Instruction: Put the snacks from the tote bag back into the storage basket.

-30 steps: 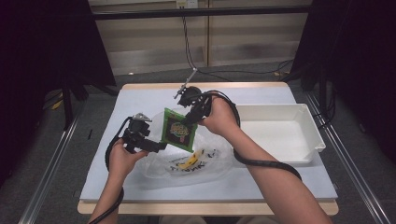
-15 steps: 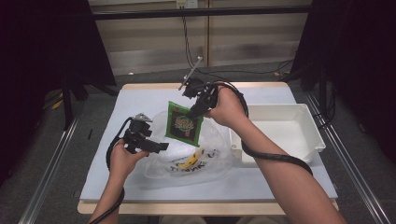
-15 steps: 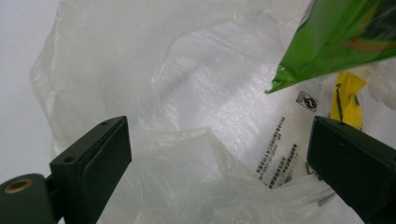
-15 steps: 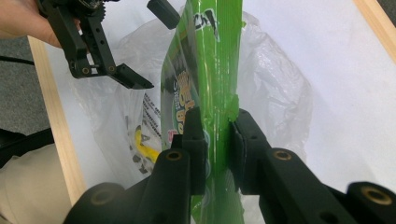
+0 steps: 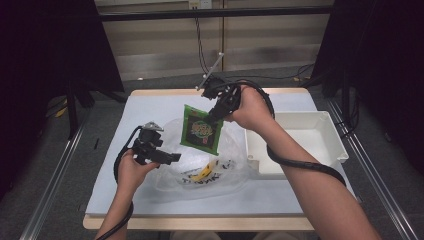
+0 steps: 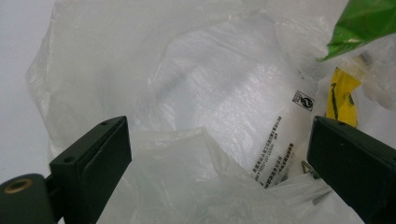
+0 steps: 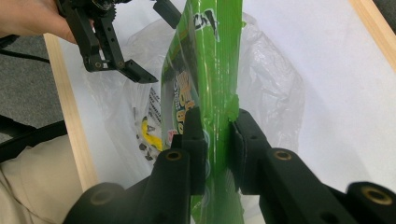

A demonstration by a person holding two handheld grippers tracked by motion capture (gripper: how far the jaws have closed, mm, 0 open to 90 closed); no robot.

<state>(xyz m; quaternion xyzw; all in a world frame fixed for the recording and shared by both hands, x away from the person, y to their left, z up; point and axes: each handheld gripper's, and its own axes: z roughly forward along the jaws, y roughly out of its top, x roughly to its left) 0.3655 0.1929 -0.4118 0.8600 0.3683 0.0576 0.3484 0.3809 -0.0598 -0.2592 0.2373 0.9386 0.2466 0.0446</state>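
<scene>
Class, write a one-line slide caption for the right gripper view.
The right gripper clamps a green snack packet above a clear plastic bag on the white table.

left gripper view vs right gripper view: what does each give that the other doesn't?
Left gripper view alone: the left hand-held gripper seen along its own jaws, standing wide apart over crumpled film of the clear plastic bag, with small black print on the bag readable.

Right gripper view alone: the right hand-held gripper clamped on the green snack packet, its pads pressing both faces, plus the table's wooden edge and the white table cover.

Both: the bag, the packet and the yellow print on the bag.
</scene>
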